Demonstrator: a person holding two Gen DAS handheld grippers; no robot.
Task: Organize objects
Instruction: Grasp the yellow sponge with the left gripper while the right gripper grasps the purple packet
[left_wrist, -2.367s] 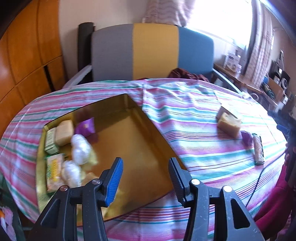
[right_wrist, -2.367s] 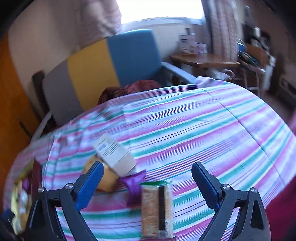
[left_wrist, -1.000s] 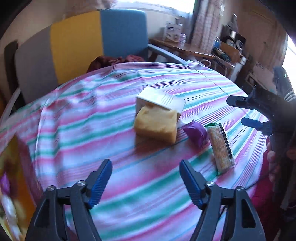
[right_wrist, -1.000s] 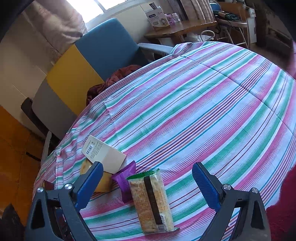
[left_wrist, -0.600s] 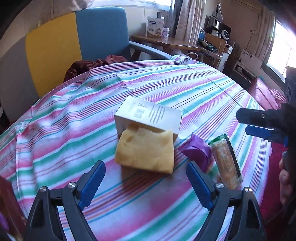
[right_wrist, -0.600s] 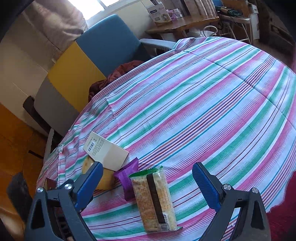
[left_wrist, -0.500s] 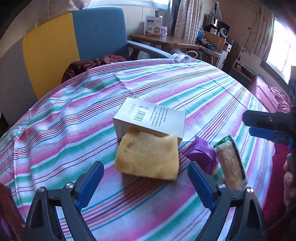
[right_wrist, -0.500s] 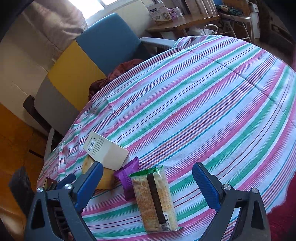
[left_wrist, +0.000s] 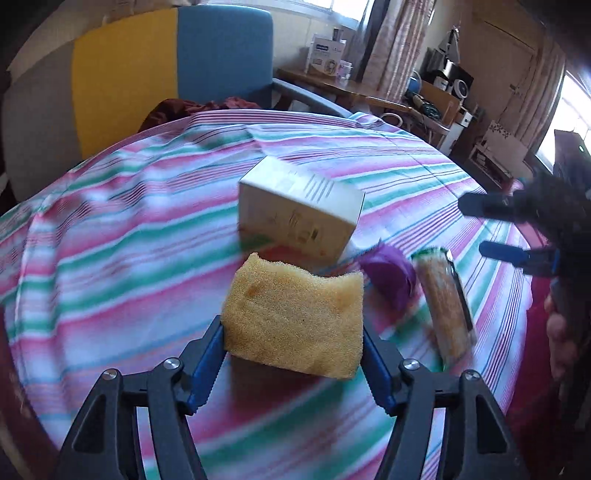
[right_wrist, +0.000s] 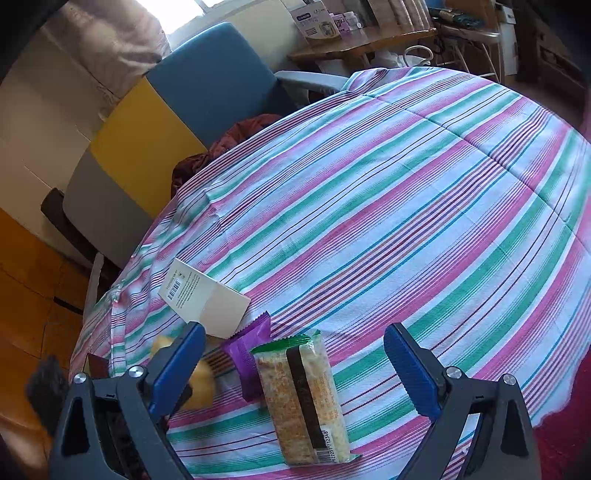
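The sponge (left_wrist: 295, 314) lies on the table (left_wrist: 110, 258), between the pads of the left hand-held gripper (left_wrist: 293, 363), whose jaws have just been closing and now touch its sides. The step is grasping it; next comes squeezing firmly and lifting. A box (left_wrist: 299, 210) sits at its 12 o'clock, a purple packet (left_wrist: 388, 273) at 2. The right hand-held gripper (right_wrist: 295, 363) hovers open over a snack bar (right_wrist: 306, 398).

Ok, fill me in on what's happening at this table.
A person is tidying loose items on the striped tablecloth with hand-held tongs. The left tongs have just been closing around the yellow sponge, their blue pads at its two sides. The sponge sits in front of a white box. The right tongs hang open over a snack bar packet, with a purple wrapper beside it. Neither is held.
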